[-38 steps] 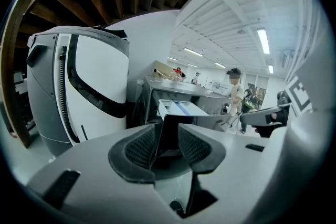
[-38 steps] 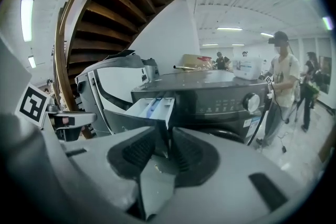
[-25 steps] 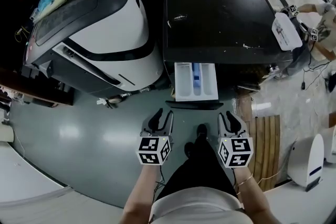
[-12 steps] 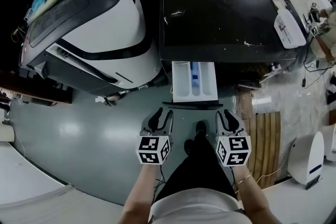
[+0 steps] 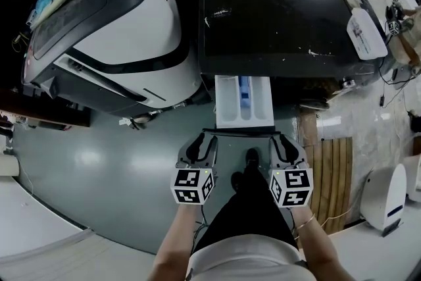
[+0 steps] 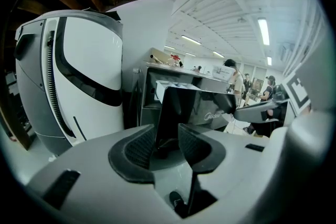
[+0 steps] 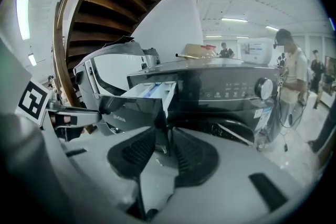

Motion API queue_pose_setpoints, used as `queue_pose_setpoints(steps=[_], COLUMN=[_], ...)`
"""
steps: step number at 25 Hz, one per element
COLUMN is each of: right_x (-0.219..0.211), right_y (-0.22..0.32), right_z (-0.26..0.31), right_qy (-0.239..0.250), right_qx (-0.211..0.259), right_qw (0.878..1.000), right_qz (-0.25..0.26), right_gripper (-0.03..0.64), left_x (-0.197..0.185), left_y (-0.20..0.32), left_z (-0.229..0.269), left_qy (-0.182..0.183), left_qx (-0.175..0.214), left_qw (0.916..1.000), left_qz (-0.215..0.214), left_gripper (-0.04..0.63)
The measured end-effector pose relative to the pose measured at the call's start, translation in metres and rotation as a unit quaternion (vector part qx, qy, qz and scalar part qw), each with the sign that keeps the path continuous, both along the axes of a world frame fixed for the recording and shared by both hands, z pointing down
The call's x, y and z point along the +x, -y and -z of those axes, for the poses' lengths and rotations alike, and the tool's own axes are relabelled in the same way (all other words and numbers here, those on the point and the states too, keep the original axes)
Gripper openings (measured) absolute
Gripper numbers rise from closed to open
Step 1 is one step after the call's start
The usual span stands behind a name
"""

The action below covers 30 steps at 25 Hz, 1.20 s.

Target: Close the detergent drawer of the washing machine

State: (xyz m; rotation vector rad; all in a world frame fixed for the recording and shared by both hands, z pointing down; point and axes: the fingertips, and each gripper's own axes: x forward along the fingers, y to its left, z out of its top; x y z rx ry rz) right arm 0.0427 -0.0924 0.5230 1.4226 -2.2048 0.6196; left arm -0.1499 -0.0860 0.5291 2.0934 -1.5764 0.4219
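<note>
Far left of the head view: white-and-black appliance (image 5: 125, 29), not part of the task.

Lower centre-left: left gripper (image 5: 201, 141). Its jaws are nearly together, with the left edge of the drawer's glossy dark front panel (image 5: 242, 132) between the pads. The pads look to be touching it, so it reads as a pinch on that edge.

Centre: detergent drawer (image 5: 243, 102), pulled well out of the black washing machine (image 5: 270, 16). It sits just below the machine's top edge in the frame. The white tray with its blue insert is exposed. The front panel is the end nearest the person.

Lower centre-right: right gripper (image 5: 281, 140), same story. It is narrowly closed, with the panel's right edge standing between the pads and apparently gripped.

Handling, as judgement:
- The drawer is light, rigid plastic on slide rails, so it should move with a small push.
- The panel is glossy and thin, so it will likely be slippery under a pinch. Pushing flat against the front is safer than relying on the grip.
- One jaw pair at each end is a good hold, since even pressure keeps the tray square.
- An uneven shove could rack it and jam it on the rails.
- Expect a firmer stop or click at the end of travel.
- The plastic edges could chip if slammed.
</note>
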Motion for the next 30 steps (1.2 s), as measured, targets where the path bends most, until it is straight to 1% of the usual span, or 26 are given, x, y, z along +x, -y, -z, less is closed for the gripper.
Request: queue_pose_setpoints(steps=[5, 16, 30], right_x=[-0.003, -0.005, -0.006], right_y=[0.002, 0.002, 0.009], right_z=[0.000, -0.002, -0.001], right_qy=[-0.001, -0.019, -0.027], right_qx=[0.002, 0.009, 0.012], right_qw=[1.000, 1.000, 0.999], right_qz=[0.007, 0.018, 0.011], right_gripper=[0.089, 0.089, 0.089], left_x=[0.001, 0.003, 0.003], left_y=[0.003, 0.006, 0.012], left_z=[0.000, -0.001, -0.001], left_qy=[0.000, 0.001, 0.001], left_qx=[0.000, 0.000, -0.004], left_qw=[1.0000, 0.9999, 1.0000], left_qz=[-0.007, -0.016, -0.006], left_gripper=[0.127, 0.126, 0.125])
